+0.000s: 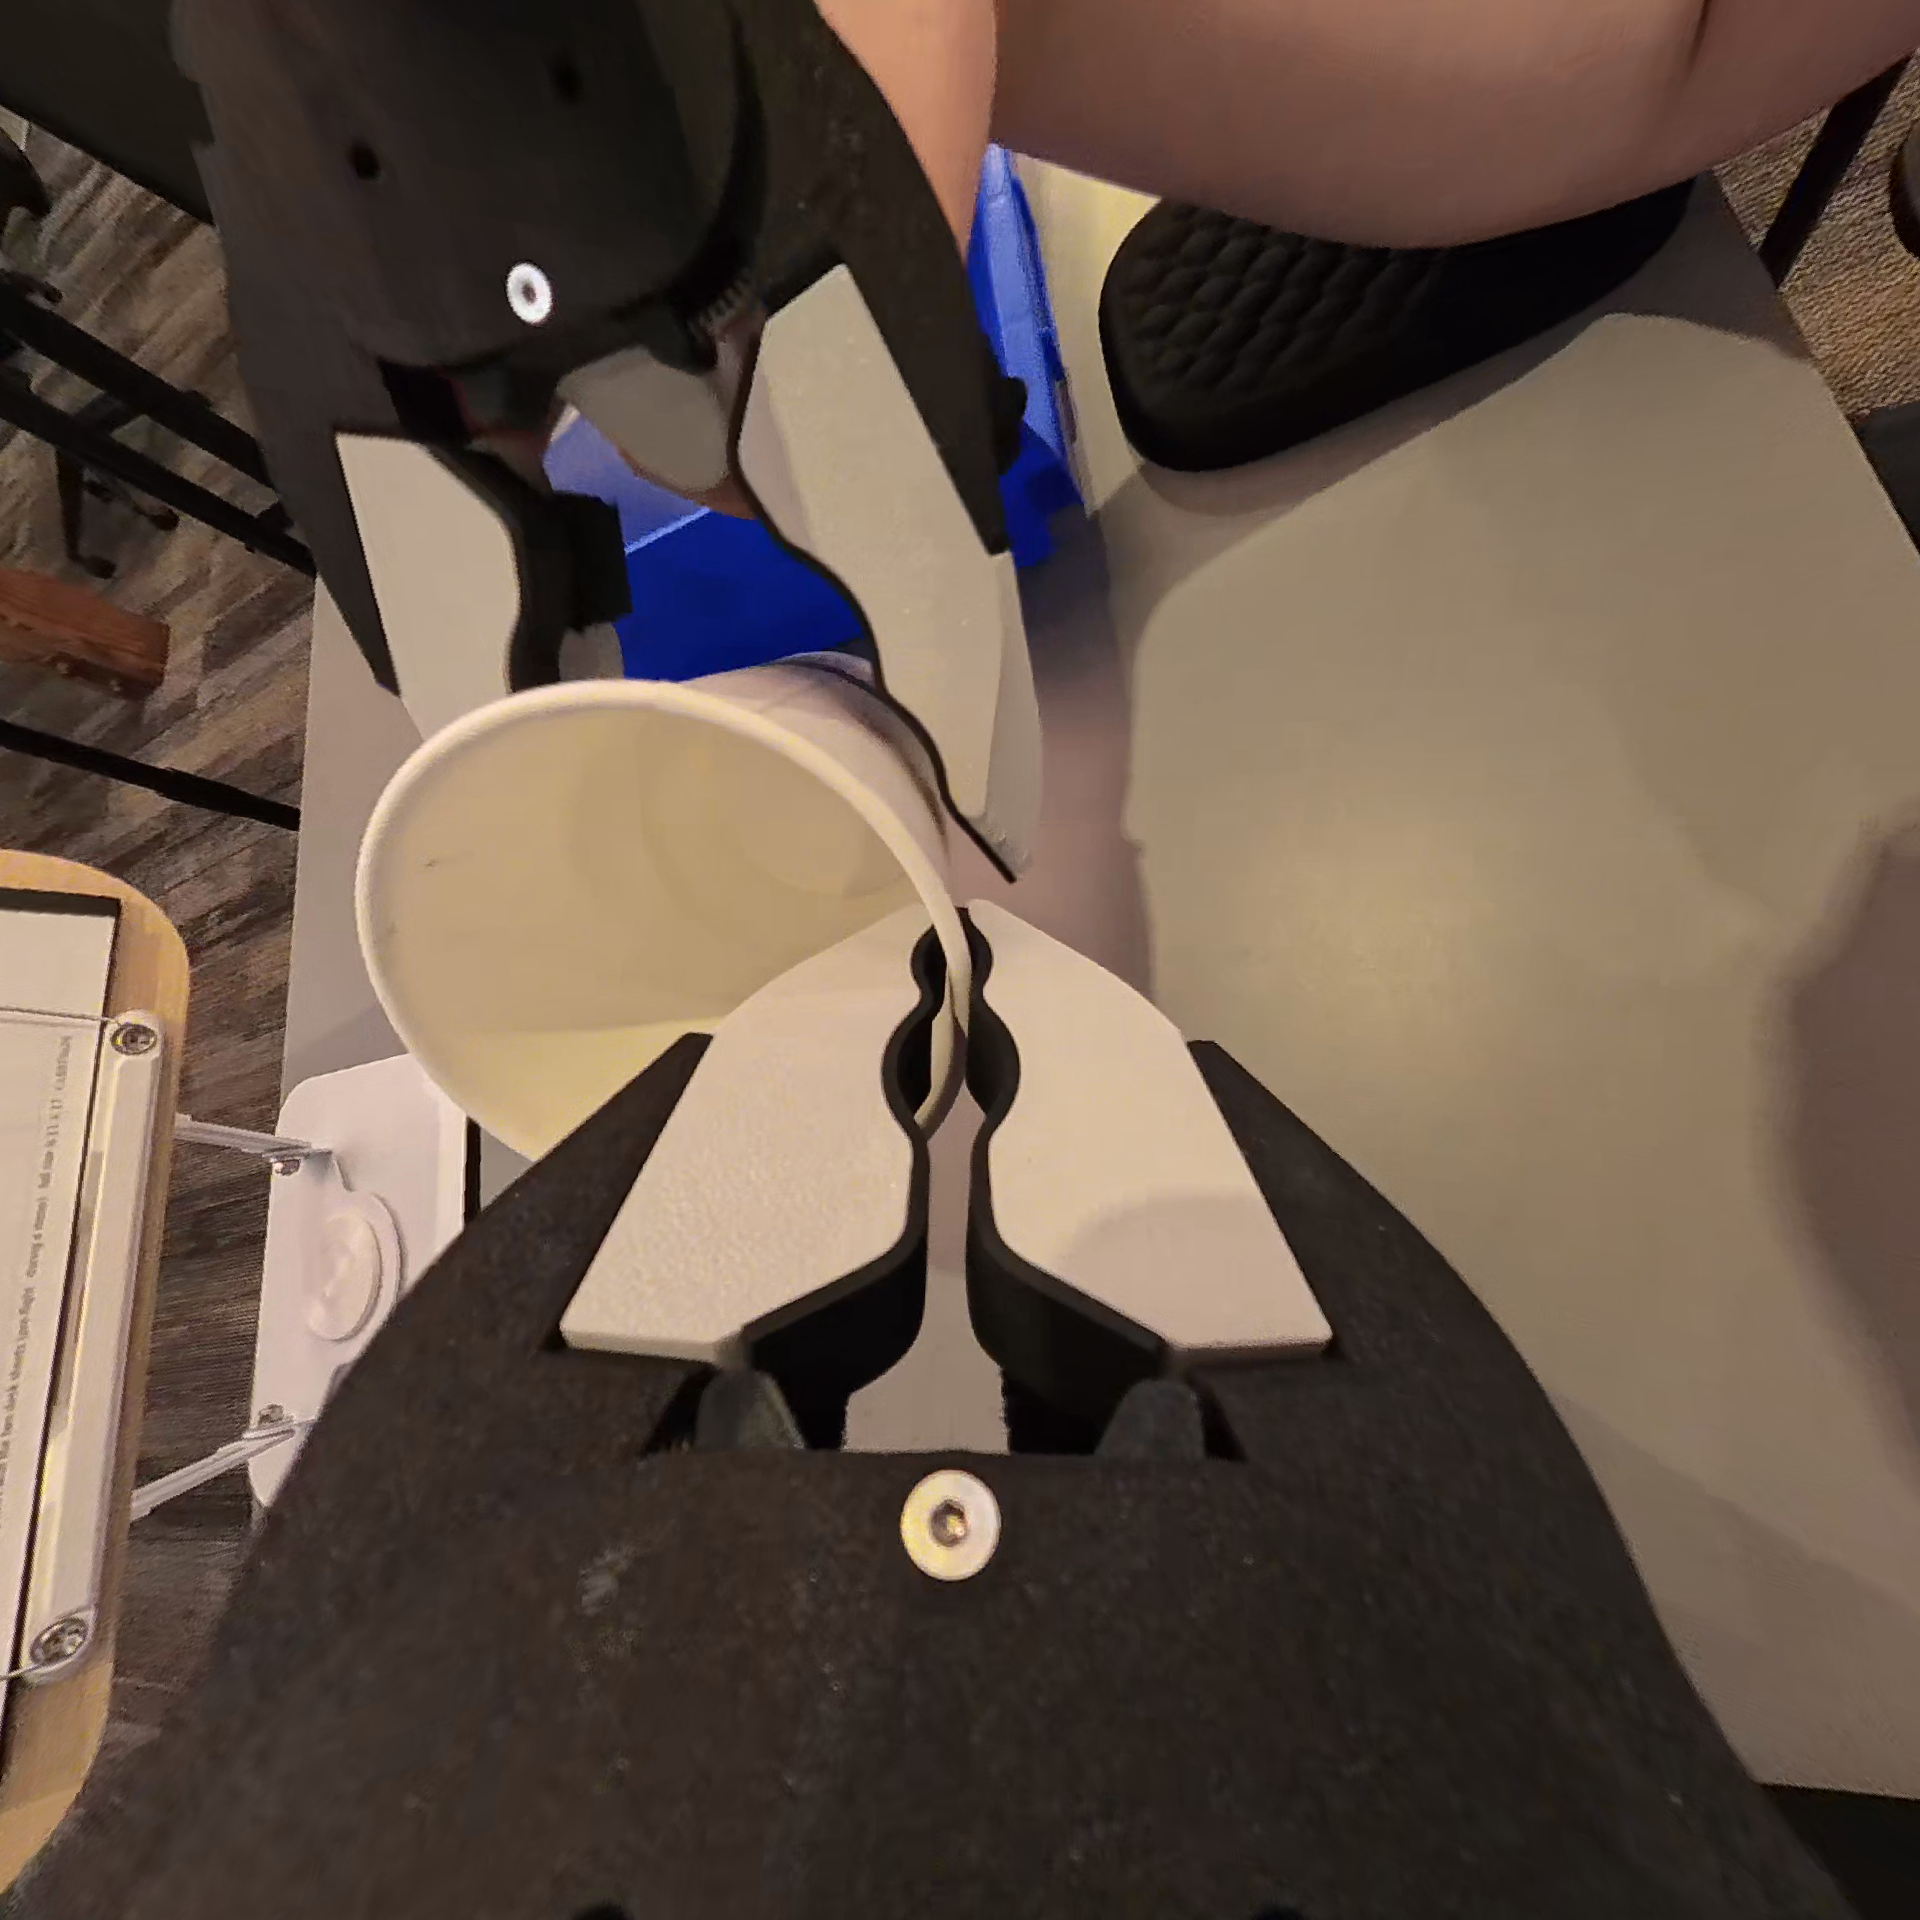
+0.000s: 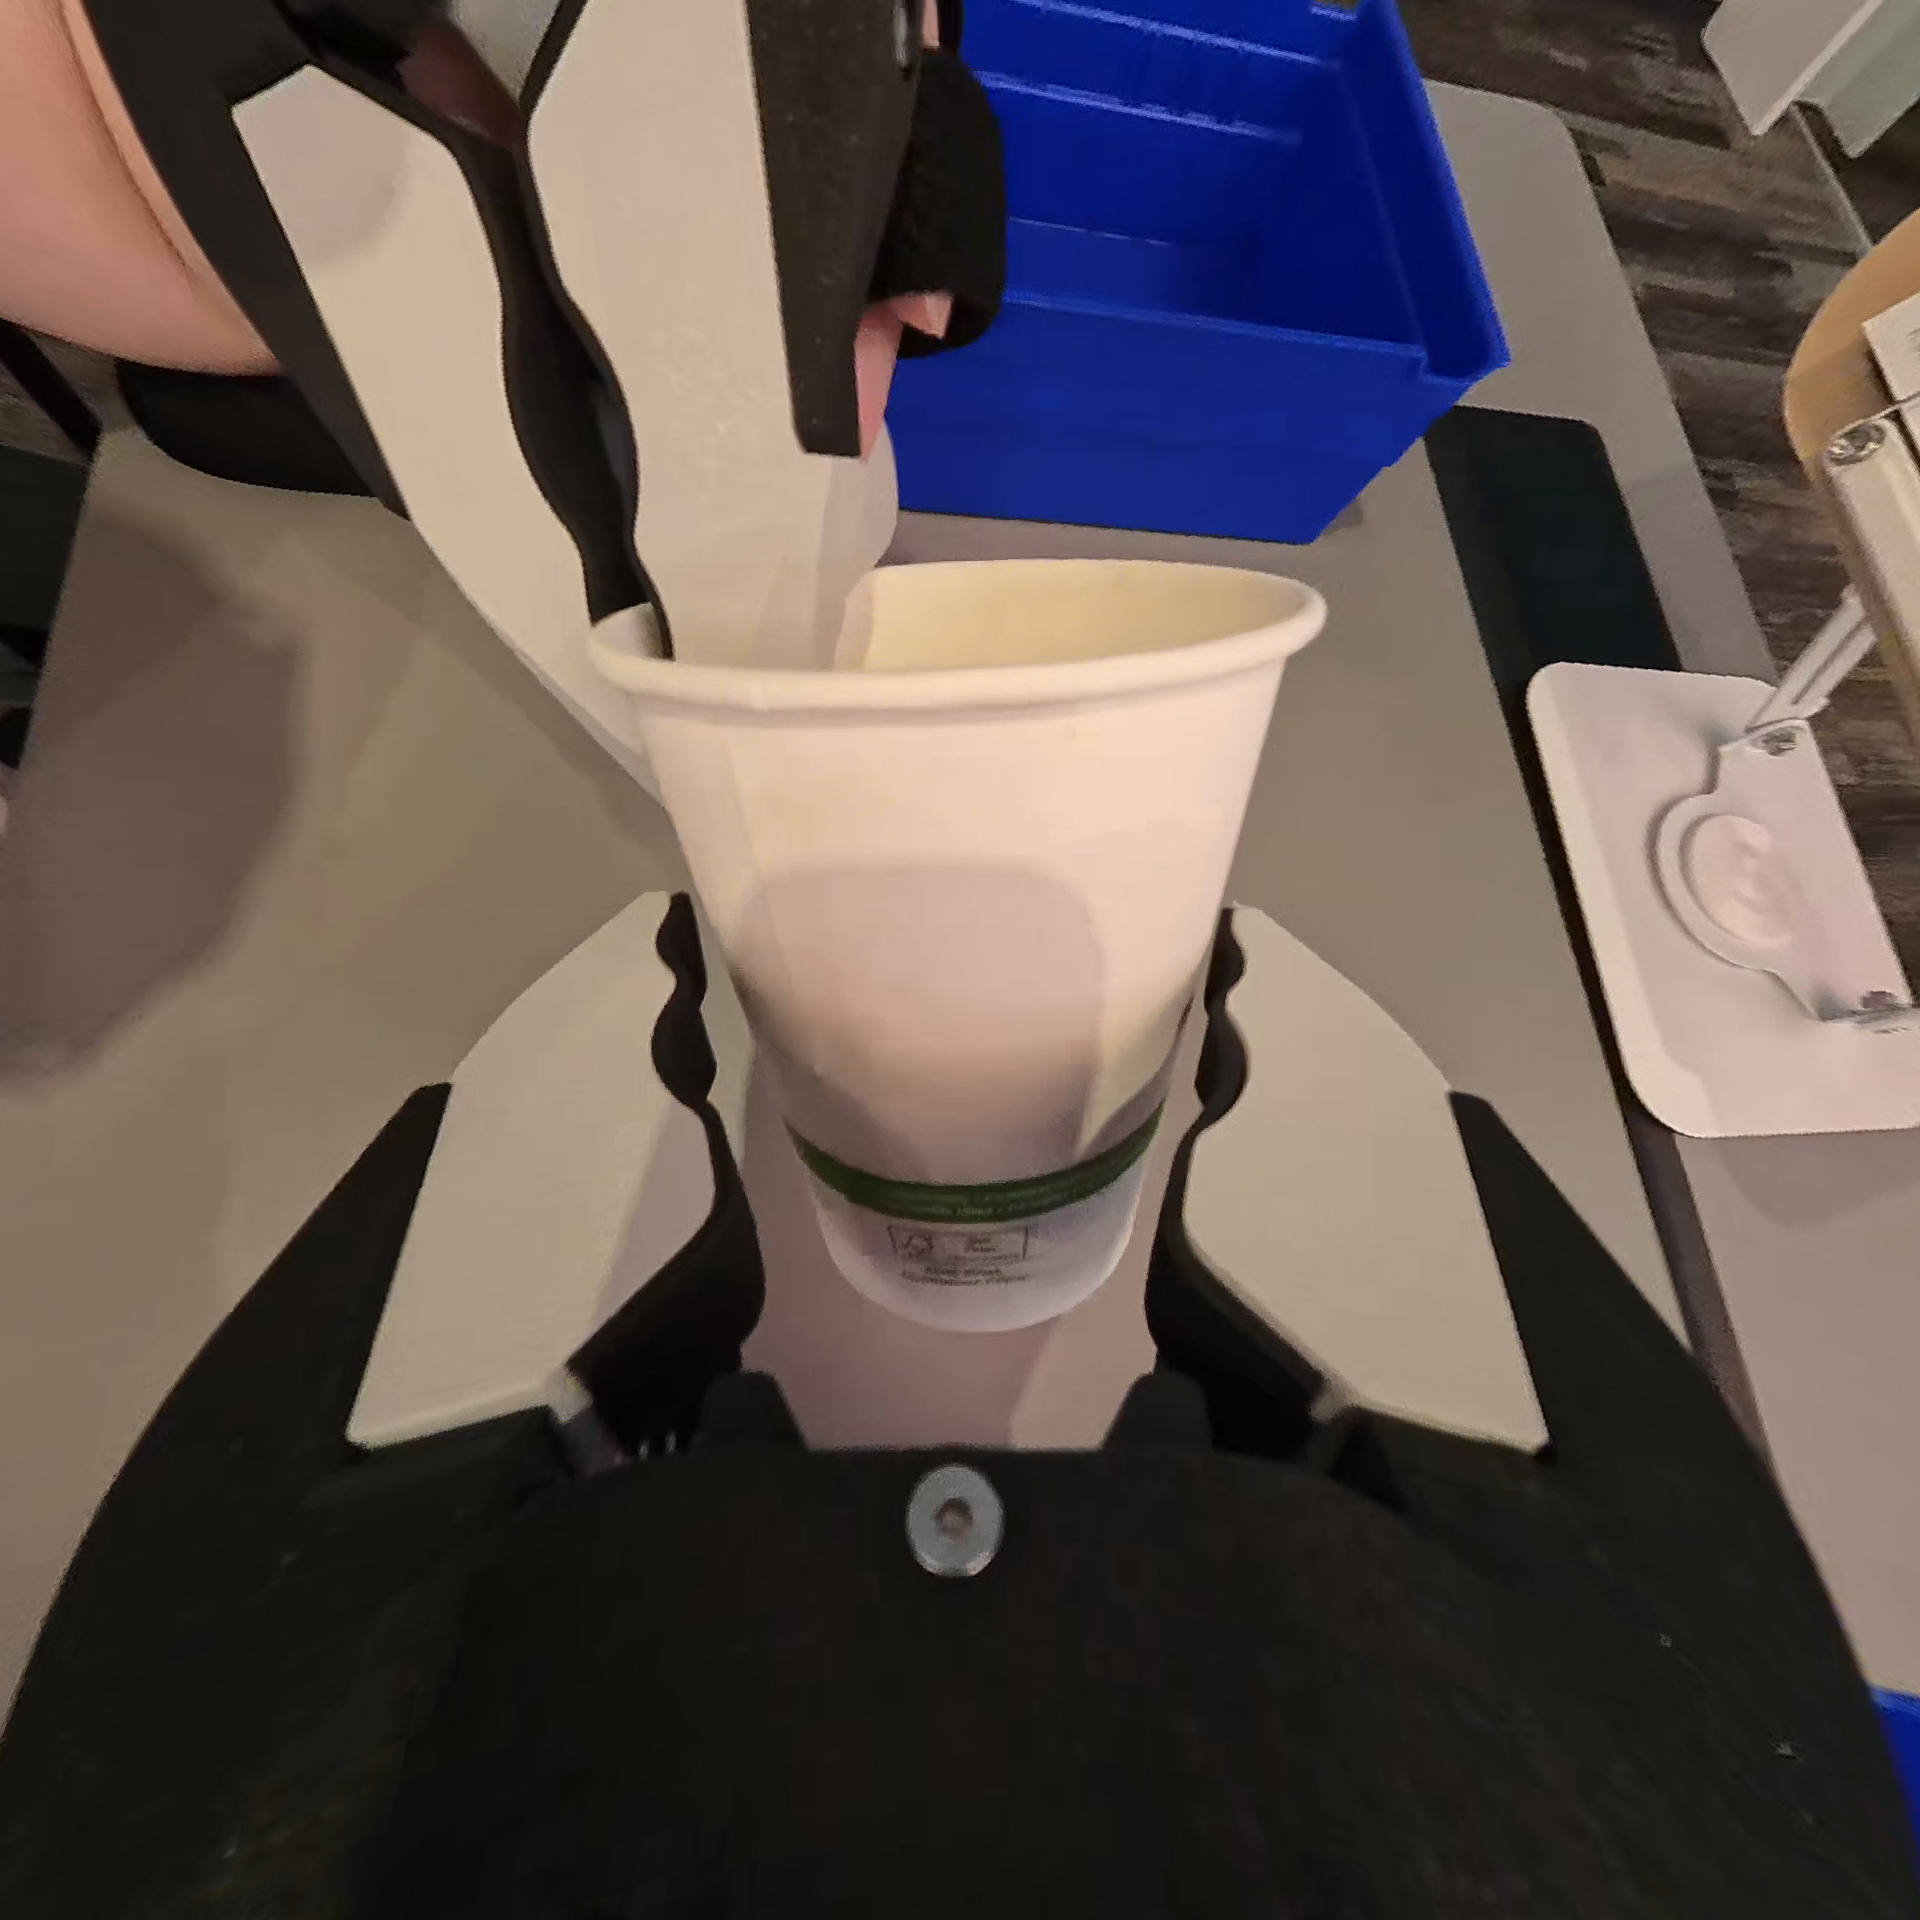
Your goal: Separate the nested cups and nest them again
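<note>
On the left camera my left gripper (image 1: 951, 1023) is pinched on the paper cup (image 1: 644, 894) rim, and on the right camera my right gripper (image 2: 951, 1060) squeezes the cup's lower body above the table (image 2: 260, 831), so I judge I'm mid-separation, needing a steady opposing pull next.

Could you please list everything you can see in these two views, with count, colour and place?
cup: one visible, white, held off the table by both grippers; a nested second cannot be told
bin: one, blue, far side of table
table: one, grey
pad: one, black, on table under the arm
stand base: one, white, table edge
left gripper: shut on cup rim
right gripper: around cup's lower body
</note>
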The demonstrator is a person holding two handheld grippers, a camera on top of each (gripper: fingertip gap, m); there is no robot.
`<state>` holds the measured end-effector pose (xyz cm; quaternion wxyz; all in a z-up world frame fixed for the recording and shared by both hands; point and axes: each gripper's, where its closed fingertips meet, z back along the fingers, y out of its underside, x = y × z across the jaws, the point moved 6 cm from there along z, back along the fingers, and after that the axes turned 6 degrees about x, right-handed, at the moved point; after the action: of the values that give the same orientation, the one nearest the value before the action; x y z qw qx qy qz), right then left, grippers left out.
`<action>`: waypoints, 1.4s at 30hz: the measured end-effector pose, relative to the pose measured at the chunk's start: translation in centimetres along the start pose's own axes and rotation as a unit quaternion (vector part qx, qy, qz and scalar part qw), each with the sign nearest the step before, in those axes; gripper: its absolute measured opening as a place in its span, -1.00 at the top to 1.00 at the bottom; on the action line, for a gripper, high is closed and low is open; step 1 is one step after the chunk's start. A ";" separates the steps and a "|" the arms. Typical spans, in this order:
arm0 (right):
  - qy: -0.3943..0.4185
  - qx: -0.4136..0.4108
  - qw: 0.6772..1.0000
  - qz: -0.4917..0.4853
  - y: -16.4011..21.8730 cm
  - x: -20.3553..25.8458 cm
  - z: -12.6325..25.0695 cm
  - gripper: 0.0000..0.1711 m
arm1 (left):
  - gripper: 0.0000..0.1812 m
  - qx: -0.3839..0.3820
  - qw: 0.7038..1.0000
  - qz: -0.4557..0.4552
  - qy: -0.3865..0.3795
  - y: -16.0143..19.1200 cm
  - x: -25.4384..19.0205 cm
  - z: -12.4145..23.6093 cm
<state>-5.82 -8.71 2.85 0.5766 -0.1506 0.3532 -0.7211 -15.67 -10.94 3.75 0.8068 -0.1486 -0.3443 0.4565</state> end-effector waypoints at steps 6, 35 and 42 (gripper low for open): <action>-0.019 0.021 1.000 0.001 0.4 0.3 -0.8 -0.03 | 1.00 0.025 1.000 -0.013 0.007 0.1 -0.5 -0.5; 0.377 -0.336 0.801 -0.321 14.7 -11.3 20.3 0.01 | 0.45 -0.069 0.990 0.089 -0.082 -0.1 2.1 7.1; 0.347 -0.296 0.825 -0.332 17.5 -12.2 18.4 0.00 | 0.45 -0.052 0.993 0.079 -0.077 0.0 1.9 6.4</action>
<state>21.94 -4.92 6.20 0.0693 -0.1620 0.6556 -0.7343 -19.41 -9.86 9.12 0.7308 -0.1813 -0.4154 0.5105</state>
